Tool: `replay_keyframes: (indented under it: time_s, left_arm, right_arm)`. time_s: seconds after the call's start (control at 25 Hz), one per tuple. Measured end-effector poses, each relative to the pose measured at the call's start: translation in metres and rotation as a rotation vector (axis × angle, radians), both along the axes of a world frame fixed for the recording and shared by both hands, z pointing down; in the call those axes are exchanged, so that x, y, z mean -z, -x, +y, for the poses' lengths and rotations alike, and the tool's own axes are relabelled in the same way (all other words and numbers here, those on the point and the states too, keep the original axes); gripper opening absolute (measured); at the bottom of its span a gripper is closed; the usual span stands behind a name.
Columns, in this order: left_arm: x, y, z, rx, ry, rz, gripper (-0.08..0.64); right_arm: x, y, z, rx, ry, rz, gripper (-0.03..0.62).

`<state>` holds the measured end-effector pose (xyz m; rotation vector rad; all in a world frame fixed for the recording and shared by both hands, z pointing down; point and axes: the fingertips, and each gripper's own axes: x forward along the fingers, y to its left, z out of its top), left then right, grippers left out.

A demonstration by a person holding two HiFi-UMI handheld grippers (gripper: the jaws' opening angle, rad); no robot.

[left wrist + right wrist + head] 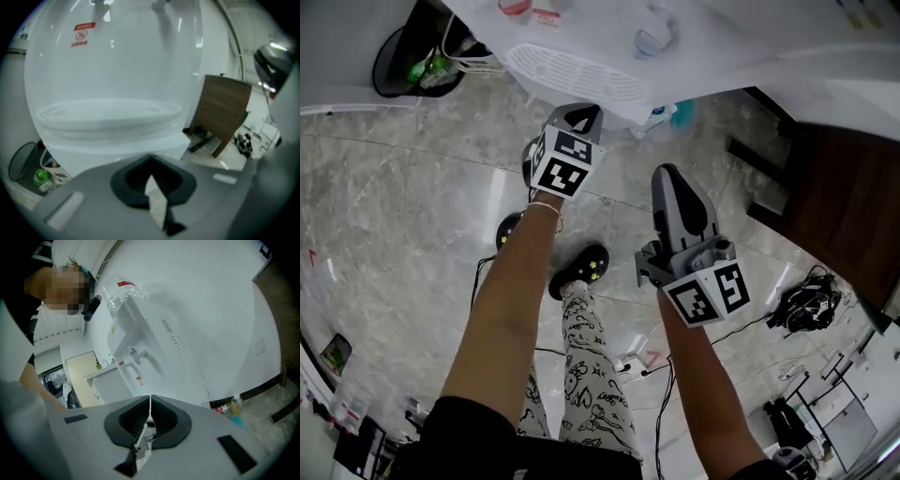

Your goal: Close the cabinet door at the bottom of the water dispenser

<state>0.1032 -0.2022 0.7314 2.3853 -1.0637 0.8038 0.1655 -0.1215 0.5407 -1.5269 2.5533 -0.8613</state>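
The white water dispenser (581,37) stands at the top of the head view, its ribbed drip tray (572,75) jutting toward me. My left gripper (579,114) points at the dispenser's lower front just below that tray, jaws together and empty. In the left gripper view the drip tray (108,112) and a white panel (117,150) under it fill the frame; the cabinet door cannot be made out. My right gripper (668,173) hangs to the right, shut and empty. Its view shows the dispenser (140,343) from the side with its bottle (119,289).
A black-lined trash bin (412,61) stands left of the dispenser. A brown wooden panel (844,206) stands at the right. Small bottles (666,114) sit at the wall base. Cables and gear (806,300) lie on the marble floor; the person's shoe (581,267) is below.
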Motion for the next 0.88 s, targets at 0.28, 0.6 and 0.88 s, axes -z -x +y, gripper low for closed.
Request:
replay_keyframes:
  time_s: [0.28,0.6,0.88]
  left_arm:
    - [0.008,0.002,-0.012,0.067,-0.012,0.032,-0.003]
    - [0.016,0.012,-0.008,0.039,-0.017,0.023,-0.003]
    - [0.061,0.041,0.074,0.004,-0.058,0.079,-0.003]
  right_arm:
    - [0.023,-0.016,-0.014,-0.076,-0.045,-0.041,0.017]
    - [0.026,-0.006,-0.006,-0.113,-0.043,-0.053,0.017]
    - [0.031,0.005,0.01,-0.055,-0.054,0.052,0.017]
